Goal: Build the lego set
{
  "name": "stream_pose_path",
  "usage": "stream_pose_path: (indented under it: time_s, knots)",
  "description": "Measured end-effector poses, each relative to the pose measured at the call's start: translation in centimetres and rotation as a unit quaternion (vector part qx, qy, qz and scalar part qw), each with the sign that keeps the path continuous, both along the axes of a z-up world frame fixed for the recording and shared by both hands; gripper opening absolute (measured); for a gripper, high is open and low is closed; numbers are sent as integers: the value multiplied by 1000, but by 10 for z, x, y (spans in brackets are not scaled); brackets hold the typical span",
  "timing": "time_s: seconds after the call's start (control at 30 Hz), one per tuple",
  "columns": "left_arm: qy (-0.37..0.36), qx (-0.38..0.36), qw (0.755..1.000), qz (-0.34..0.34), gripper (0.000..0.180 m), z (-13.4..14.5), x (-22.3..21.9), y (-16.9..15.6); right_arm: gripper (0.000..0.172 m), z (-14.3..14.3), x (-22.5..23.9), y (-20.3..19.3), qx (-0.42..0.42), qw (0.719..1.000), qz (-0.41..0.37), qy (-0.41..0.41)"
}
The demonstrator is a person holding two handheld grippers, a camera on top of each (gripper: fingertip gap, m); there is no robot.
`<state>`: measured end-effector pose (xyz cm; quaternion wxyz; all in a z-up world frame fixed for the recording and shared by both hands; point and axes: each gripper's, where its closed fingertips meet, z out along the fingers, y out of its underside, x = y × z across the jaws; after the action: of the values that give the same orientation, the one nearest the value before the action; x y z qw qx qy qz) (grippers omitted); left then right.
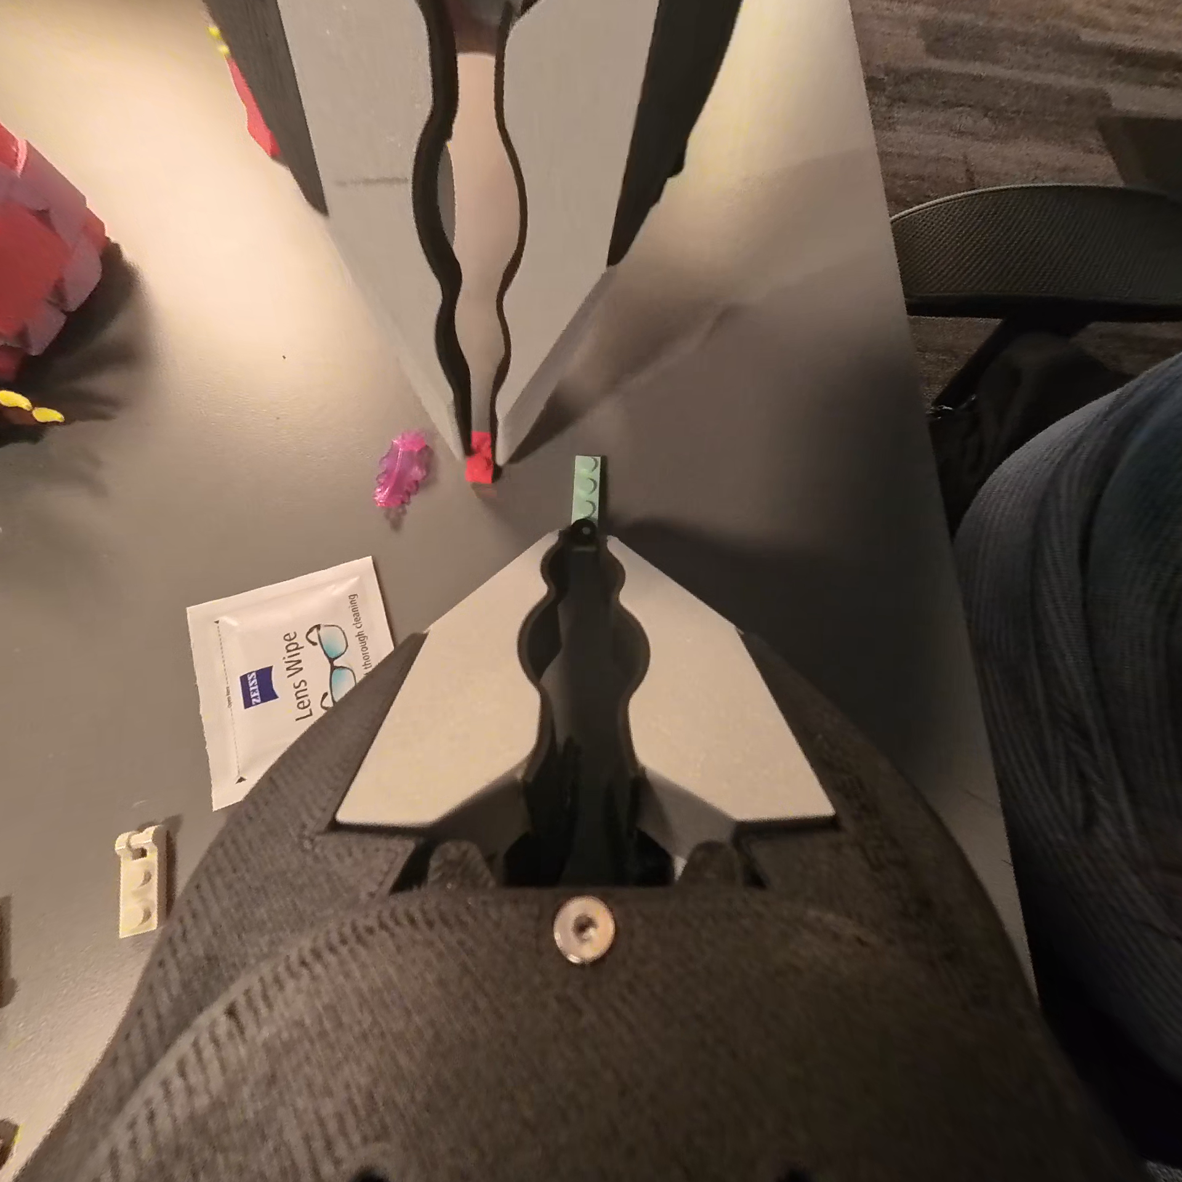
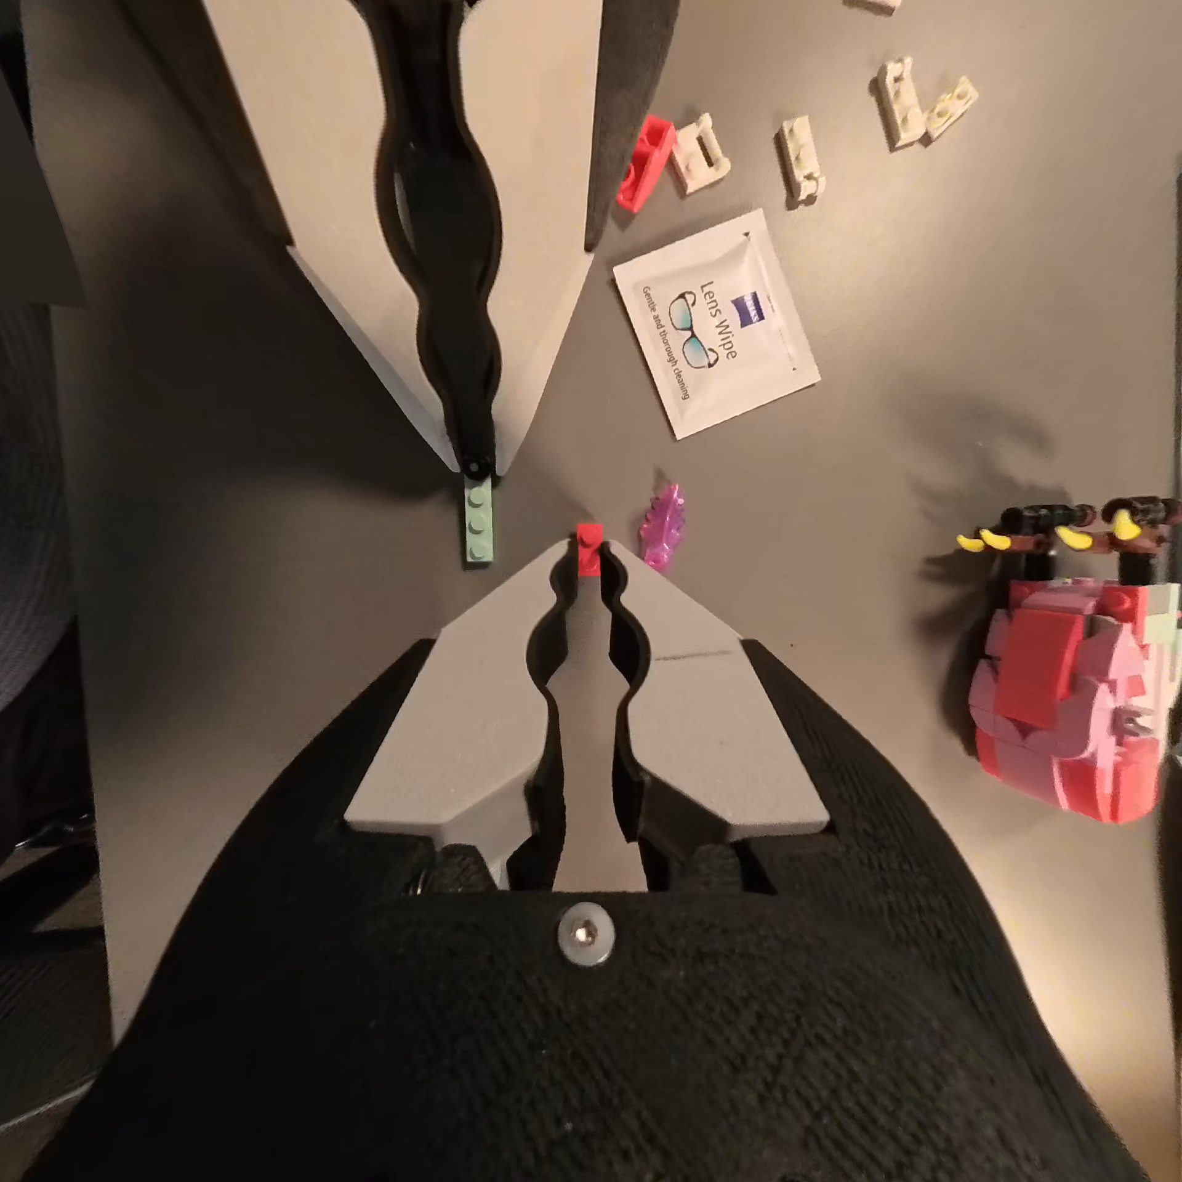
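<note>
My left gripper [image 1: 583,538] is shut on the near end of a light green studded plate [image 1: 587,487], where a small black round piece [image 1: 582,531] sits on top. The plate points forward, low over the grey table [image 1: 735,416]. My right gripper [image 2: 588,545] is shut on a small red brick [image 2: 588,550] that sticks out past its fingertips. The two grippers face each other, tips a short way apart. The right wrist view shows the left gripper [image 2: 476,472] with the green plate [image 2: 480,527]. The left wrist view shows the right gripper [image 1: 481,448] with the red brick [image 1: 481,462].
A clear pink leaf-shaped piece [image 2: 665,527] lies beside the red brick. A white wipe sachet [image 2: 713,323], several cream pieces [image 2: 700,153] and a red plate [image 2: 646,160] lie farther off. A red and pink brick model [image 2: 1074,697] stands at the right. A chair [image 1: 1036,243] is past the table edge. The gap from one gripper's tips to the other's is roughly 4 cm.
</note>
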<state>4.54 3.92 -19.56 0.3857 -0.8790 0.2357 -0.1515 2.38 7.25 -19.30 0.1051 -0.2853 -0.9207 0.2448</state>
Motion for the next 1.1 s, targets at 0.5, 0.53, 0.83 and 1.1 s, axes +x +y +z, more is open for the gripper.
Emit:
stream_pose_path:
  time_s: [0.5, 0.53, 0.83, 1.1]
  knots:
    - [-27, 100, 995, 9, 7, 31, 2, 9, 5, 45, 23, -13, -50, 998, 27, -6]
    - [-28, 103, 994, 10, 7, 32, 2, 9, 5, 46, 24, -14, -52, 998, 26, -12]
    - [-32, 115, 993, 22, 6, 37, -1, 11, 5, 42, 22, -15, -15, 1000, 21, -3]
    - [-31, 115, 993, 21, 6, 37, -1, 10, 5, 41, 23, -14, 6, 999, 31, -4]
